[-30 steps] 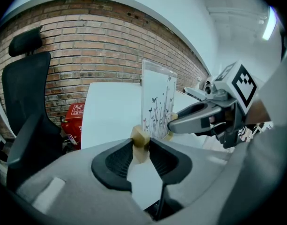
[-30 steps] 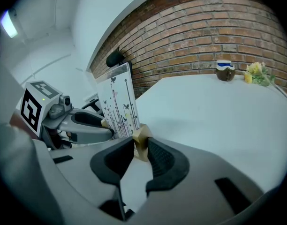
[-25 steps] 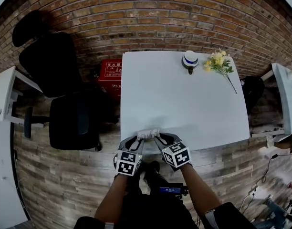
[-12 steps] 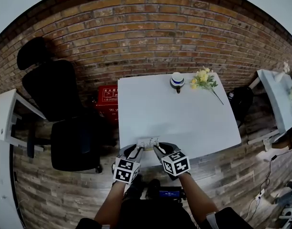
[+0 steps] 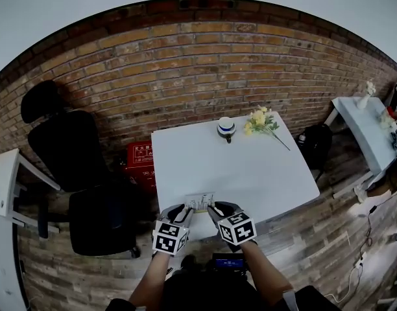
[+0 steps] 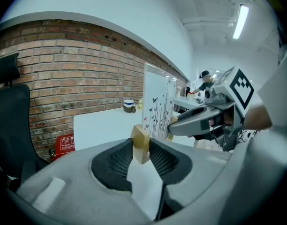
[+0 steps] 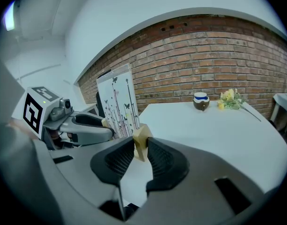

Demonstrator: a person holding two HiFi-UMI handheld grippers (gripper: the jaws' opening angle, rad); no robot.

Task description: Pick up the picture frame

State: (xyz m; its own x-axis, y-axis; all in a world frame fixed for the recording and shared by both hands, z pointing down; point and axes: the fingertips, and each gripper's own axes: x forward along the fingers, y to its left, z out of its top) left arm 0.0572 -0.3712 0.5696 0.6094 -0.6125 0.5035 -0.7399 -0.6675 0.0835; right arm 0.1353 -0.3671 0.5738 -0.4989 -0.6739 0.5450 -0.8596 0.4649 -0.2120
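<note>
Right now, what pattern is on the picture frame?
Stems and butterflies on the white picture frame; left gripper view.

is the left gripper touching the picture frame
Touching. The left gripper view shows the left gripper clamping the picture frame by its wooden foot, jaws pressing both sides.

Upright picture frame (image 5: pixel 200 202), pale panel printed with butterflies and thin stems, light wooden block at each lower corner, gripped by both blocks above the table's (image 5: pixel 250 167) near edge.

The picture frame (image 6: pixel 157 108) is white with dark stems and butterflies, on tan blocks (image 6: pixel 140 143). The counter (image 5: pixel 263 173) is white, the wall (image 5: pixel 185 63) red-brown brick, the flowers (image 5: pixel 258 118) yellow.
</note>
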